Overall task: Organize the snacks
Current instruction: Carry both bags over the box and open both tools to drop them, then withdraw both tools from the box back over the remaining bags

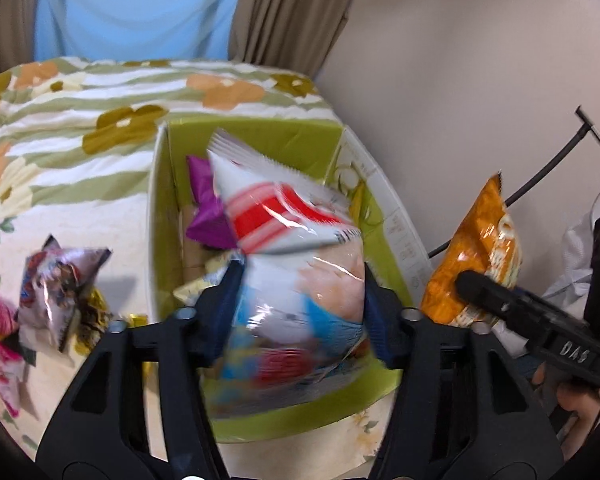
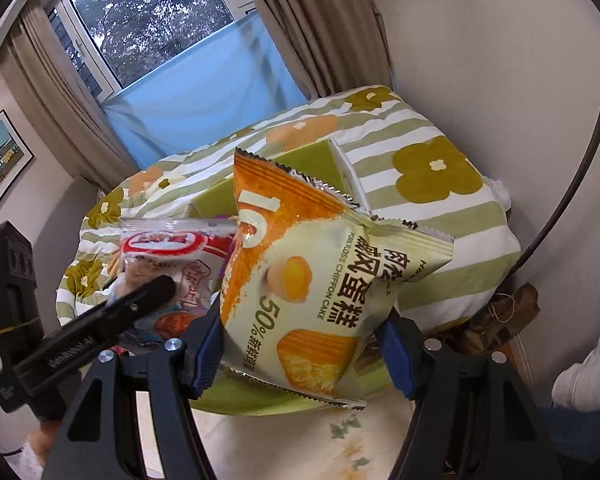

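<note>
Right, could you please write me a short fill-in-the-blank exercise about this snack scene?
1. The right gripper holds an orange bag labelled chiffon ____.
2. The open box on the bed is ____ inside.
3. A ____ packet lies in the box, behind the red-striped white bag.

Missing words: cake; green; purple.

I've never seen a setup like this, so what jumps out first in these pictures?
Two crinkly snack bags fill the views: a white plastic bag with red stripes sits between the left gripper's jaws above a green cardboard box, and an orange-and-cream chiffon cake bag is clamped in the right gripper. More snack packets lie left of the box.
</note>
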### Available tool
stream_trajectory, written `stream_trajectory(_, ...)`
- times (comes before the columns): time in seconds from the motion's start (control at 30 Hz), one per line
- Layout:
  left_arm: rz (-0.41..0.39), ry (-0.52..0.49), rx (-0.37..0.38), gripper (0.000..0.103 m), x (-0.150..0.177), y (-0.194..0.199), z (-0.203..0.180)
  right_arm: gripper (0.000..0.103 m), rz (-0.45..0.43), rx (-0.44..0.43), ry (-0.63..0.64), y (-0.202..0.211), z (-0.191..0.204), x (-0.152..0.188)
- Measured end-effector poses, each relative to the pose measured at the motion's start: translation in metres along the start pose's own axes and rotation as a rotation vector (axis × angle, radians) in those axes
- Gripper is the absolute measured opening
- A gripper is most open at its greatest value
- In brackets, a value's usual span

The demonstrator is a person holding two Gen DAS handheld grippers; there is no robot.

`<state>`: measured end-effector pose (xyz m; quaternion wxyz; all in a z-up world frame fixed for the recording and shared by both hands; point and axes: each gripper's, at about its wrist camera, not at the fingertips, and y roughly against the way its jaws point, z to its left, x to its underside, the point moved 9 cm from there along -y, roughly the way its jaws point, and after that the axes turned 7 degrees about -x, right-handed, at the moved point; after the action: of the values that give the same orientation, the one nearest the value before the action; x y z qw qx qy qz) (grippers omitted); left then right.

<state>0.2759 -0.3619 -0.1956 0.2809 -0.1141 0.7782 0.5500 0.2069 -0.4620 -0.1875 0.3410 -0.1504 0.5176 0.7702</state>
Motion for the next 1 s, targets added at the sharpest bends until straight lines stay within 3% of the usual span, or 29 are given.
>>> stream_trajectory(0.03, 0.005, 0.004, -0.016, 0.099, 0.005, -0.001, 0.001, 0.064, 0.004, -0.003, 0.001, -0.001, -0.001, 0.000)
stream_trajectory(0.07, 0.004, 0.011, -0.041, 0.102, 0.010, -0.001, 0.004, 0.064, 0.010, -0.010, 0.005, -0.002, -0.002, 0.000)
stream_trajectory(0.27, 0.003, 0.053, -0.090, 0.102, 0.031, 0.017, 0.022, 0.064, 0.042, -0.038, 0.031, -0.011, -0.003, 0.006)
stream_trajectory(0.53, -0.011, 0.081, -0.163, 0.102, 0.046, 0.040, 0.048, 0.064, 0.077, -0.037, 0.176, -0.031, 0.012, 0.013)
stream_trajectory(0.8, -0.013, 0.109, -0.183, 0.102, 0.054, 0.048, 0.060, 0.064, 0.116, -0.029, 0.243, -0.047, 0.020, 0.018)
stream_trajectory(0.9, -0.017, 0.112, -0.190, 0.102, 0.056, 0.051, 0.062, 0.065, 0.172, -0.025, 0.240, -0.057, 0.017, 0.023)
stream_trajectory(0.97, -0.014, 0.116, -0.192, 0.102, 0.058, 0.051, 0.063, 0.073, 0.202, -0.012, 0.235, -0.064, 0.014, 0.027)
stream_trajectory(1.0, -0.012, 0.117, -0.193, 0.102, 0.059, 0.051, 0.063, 0.089, 0.195, -0.002, 0.234, -0.065, 0.013, 0.027)
